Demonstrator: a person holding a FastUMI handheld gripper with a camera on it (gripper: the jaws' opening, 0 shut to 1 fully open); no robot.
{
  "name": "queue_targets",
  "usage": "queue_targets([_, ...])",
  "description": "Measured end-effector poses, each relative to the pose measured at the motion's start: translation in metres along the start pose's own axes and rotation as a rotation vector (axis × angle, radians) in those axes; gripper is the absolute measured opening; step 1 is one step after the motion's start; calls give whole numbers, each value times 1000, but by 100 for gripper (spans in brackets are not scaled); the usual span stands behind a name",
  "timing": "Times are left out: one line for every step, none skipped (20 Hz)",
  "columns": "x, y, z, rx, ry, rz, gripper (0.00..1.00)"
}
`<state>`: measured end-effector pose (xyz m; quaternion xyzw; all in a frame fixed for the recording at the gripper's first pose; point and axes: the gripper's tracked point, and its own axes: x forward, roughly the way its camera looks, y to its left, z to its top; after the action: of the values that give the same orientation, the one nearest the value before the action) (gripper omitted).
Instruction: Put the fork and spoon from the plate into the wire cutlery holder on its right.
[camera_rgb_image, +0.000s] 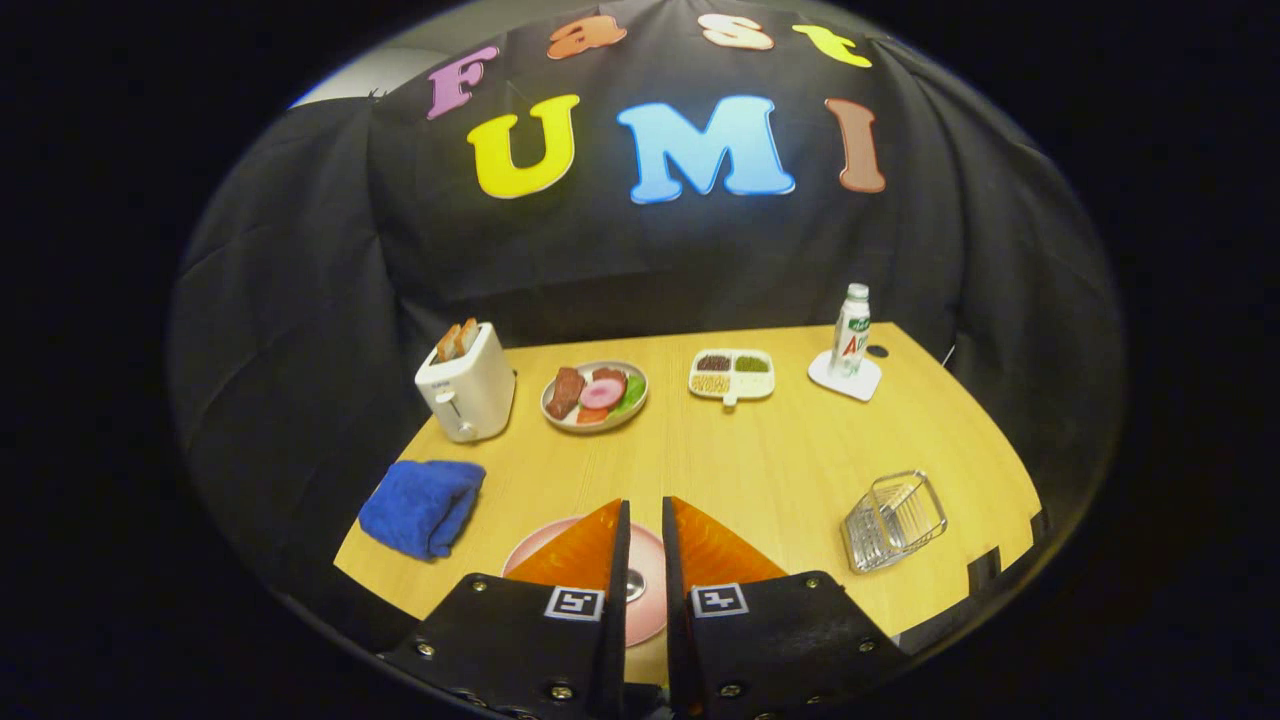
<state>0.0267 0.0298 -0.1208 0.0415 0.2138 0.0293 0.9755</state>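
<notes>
Pink plate (540, 545) beneath narrowly parted hand-held gripper (641, 520).

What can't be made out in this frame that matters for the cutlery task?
- Fork and spoon: the pink plate lies mostly behind the tool fingers; only a small metal bit shows in the narrow gap, unclear which utensil.
- Wire cutlery holder: too small to tell if anything lies inside.
- Grip: fingers stand close together over the plate; whether they press on anything is hidden.

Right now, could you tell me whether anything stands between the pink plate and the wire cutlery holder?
Nothing visible does: bare table lies between the pink plate and the wire cutlery holder. The gripper hangs over the plate, fingers nearly closed, gripping nothing visible.
</notes>
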Motion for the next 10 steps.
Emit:
queue_targets([4, 6, -14, 12, 54, 21, 18])
queue_targets([6, 11, -29, 27, 106, 36, 18])
queue_targets([9, 15, -43, 39, 158, 46, 18])
queue_targets([12, 18, -59, 55, 207, 55, 18])
queue_targets([14, 23, -71, 75, 255, 67, 18])
queue_targets([17, 26, -83, 90, 293, 71, 18])
queue_targets([17, 27, -92, 96, 331, 69, 18])
queue_targets([19, 28, -101, 100, 362, 64, 18])
queue_targets([21, 29, -111, 98, 391, 56, 19])
queue_targets([21, 30, -121, 93, 423, 50, 20])
